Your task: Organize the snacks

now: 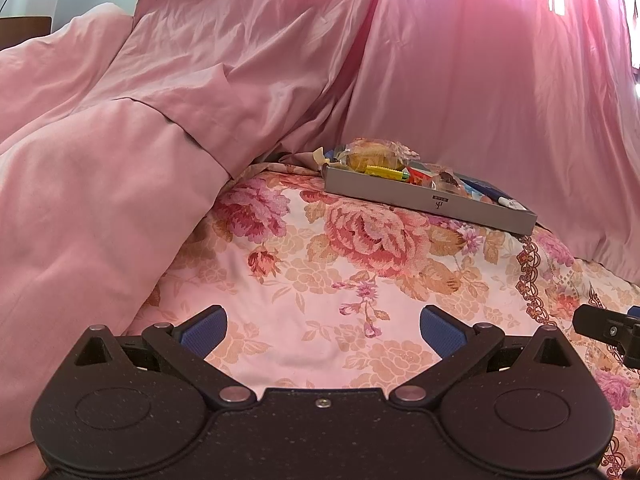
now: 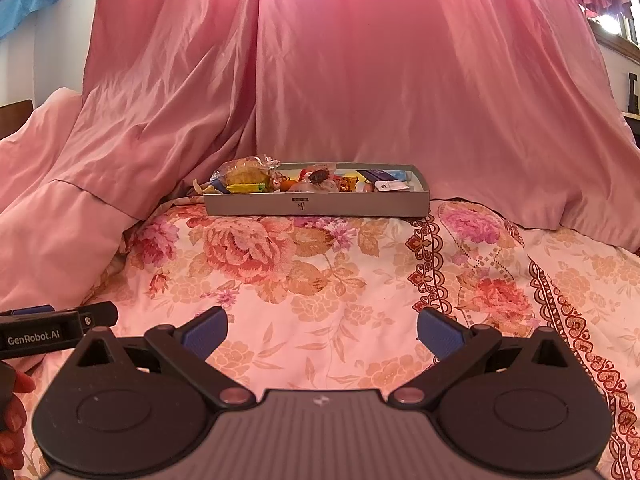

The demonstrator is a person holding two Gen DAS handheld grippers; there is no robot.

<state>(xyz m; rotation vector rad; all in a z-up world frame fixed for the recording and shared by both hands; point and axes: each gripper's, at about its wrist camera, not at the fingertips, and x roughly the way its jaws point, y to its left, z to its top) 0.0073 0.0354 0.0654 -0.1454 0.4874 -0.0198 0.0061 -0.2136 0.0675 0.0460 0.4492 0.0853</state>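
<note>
Pink everywhere: a pink curtain (image 2: 400,80) fills the whole top half of both views, and a rumpled pink duvet (image 1: 100,180) piles up on the left side, so whatever's behind them is hidden. Below that is the bed with a flowery bedsheet (image 2: 320,280).

Sitting on the bed in the middle of the right wrist view is a shallow grey box (image 2: 360,202), pushed up near the curtain, with a small logo on its front wall that's too small to read. It's packed with snacks (image 2: 320,182), but honestly they're a jumble: I can pick out a clear-wrapped pastry (image 2: 246,172) sticking up at the left end, a yellow packet (image 2: 246,188) under it, and a blue pack toward the right end. The rest is too small to tell. A couple of wrappers poke out past the box's left end, half hidden.

Left tool (image 1: 322,330) sits at the bottom of its frame, fingers spread wide, nothing between them. Right tool (image 2: 322,332) is the same, wide apart and empty, well short of the box. A hand (image 2: 12,420) is cut off at the lower left edge of the right wrist view.
</note>
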